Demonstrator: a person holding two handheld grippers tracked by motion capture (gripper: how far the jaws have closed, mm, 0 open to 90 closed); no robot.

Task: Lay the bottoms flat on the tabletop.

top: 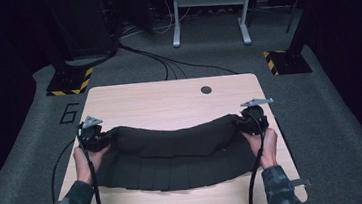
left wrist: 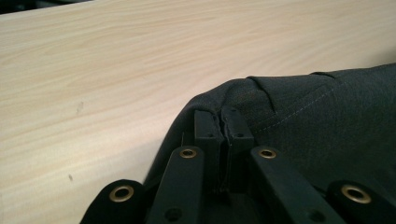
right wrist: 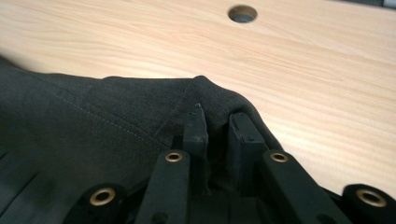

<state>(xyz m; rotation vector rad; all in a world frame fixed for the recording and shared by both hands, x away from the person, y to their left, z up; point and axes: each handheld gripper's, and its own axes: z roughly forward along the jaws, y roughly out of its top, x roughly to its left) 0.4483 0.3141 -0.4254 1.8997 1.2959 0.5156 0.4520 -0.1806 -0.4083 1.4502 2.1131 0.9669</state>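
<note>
Pale wood table (top: 169, 100) under us, dark room all around, cables trailing across the grey floor, and we've got a dark garment (top: 174, 153) stretched across the near half of the tabletop. Our left gripper (top: 93, 136) has its jaws pressed together on the cloth's left corner; in the left gripper view (left wrist: 223, 126) the fabric edge is nipped right between them. Our right gripper (top: 252, 119) is on the opposite corner; in the right gripper view (right wrist: 217, 133) its jaws stand a little apart with cloth bunched in the gap, so it looks like a pinch, a looser one. Both corners are lifted, and the far edge sags between them like a hammock. We'd judge that's a fold in hand: matching corners held so the edge travels evenly. The cable hole (top: 206, 89) sits well clear beyond.
</note>
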